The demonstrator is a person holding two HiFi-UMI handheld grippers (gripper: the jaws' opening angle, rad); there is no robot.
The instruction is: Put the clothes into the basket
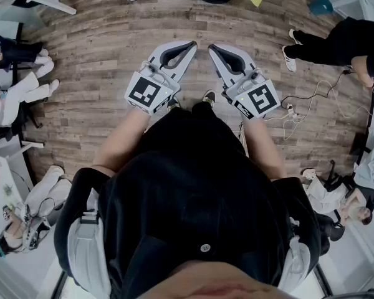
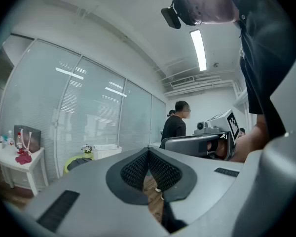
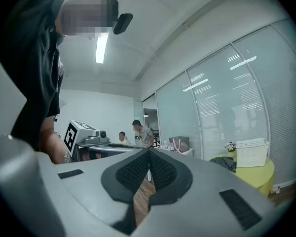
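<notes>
Pinched together, empty: left grey two-jaw tool (image 1: 188, 45), right grey two-jaw tool (image 1: 213, 46), over wood-plank floor (image 1: 100, 55). Dark crumpled clothes (image 3: 227, 162) lie beside white plastic basket (image 3: 250, 151) on yellow-green round tabletop (image 3: 264, 174), well apart from both. Likely best: close in first, part jaws just before the cloth

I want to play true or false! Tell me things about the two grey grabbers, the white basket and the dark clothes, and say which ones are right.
1. The grey left gripper and the grey right gripper are both shut with nothing between their jaws. True.
2. Dark crumpled clothes lie on the yellow-green round table beside the white plastic basket. True.
3. The clothes are inside the basket. False: they lie outside it, on the table.
4. The right gripper holds the basket. False: the basket stands on the table, away from that gripper.
</notes>
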